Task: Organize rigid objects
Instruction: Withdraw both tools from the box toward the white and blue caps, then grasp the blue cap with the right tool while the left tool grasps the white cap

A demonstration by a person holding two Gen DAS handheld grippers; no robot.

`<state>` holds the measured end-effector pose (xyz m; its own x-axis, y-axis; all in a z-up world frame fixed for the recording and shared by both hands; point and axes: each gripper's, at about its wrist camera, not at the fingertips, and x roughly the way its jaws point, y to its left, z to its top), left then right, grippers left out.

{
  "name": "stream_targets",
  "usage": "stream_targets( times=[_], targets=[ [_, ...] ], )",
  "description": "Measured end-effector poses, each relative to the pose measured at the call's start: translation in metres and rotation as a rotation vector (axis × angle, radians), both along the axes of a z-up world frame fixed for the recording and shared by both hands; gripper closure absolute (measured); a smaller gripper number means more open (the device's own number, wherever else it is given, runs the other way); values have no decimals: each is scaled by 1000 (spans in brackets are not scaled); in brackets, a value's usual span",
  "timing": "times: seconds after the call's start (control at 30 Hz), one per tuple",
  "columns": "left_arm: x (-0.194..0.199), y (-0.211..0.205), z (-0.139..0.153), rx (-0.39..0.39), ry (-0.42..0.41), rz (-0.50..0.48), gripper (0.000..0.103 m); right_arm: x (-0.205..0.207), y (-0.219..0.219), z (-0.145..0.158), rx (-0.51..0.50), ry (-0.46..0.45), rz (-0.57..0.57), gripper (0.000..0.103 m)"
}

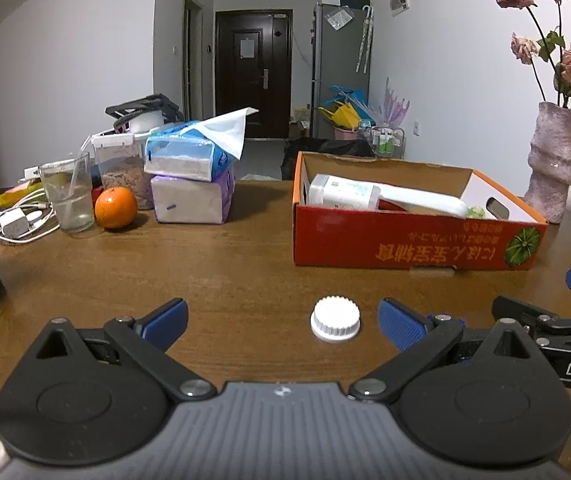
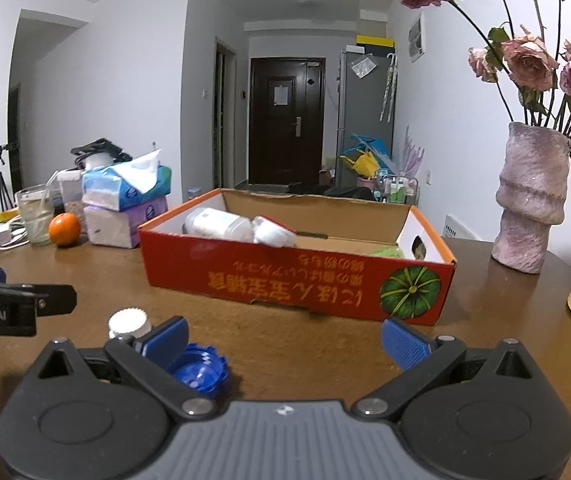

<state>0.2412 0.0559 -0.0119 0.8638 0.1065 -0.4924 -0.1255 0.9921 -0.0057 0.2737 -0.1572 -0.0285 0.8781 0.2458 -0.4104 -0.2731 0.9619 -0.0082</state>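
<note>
Brown wooden table [image 1: 225, 264] filled the lower frame, a hallway and dark door [image 1: 253, 74] behind it, and both tools hung low over the wood. Left gripper [image 1: 283, 320] had its blue pads spread wide and empty, with the white ribbed cap [image 1: 335, 319] lying between them, nearer the right-hand pad. Right gripper [image 2: 285, 340] was spread just as wide, holding nothing, and the blue cap [image 2: 201, 372] sat at lower left of its view, partly under one finger. Red cardboard box [image 1: 413, 240] waited mid-right, white bottles [image 1: 345, 192] lying inside. Risk, as I judged it: that cap sat off-centre, so a closing pad could shove it sideways or flick it, and both tools were near enough to clash.
</note>
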Motion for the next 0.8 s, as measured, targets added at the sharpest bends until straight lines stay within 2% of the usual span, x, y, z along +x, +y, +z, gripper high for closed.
stream_targets(
  times=[0.5,0.8],
  targets=[
    [-19,27,-7,-13,42,-20,0,-17,25,-12,-25,99,58,2],
    [-19,42,-7,-23,41,-14,0,-2,46,-23,-34,182,88,19]
  ],
)
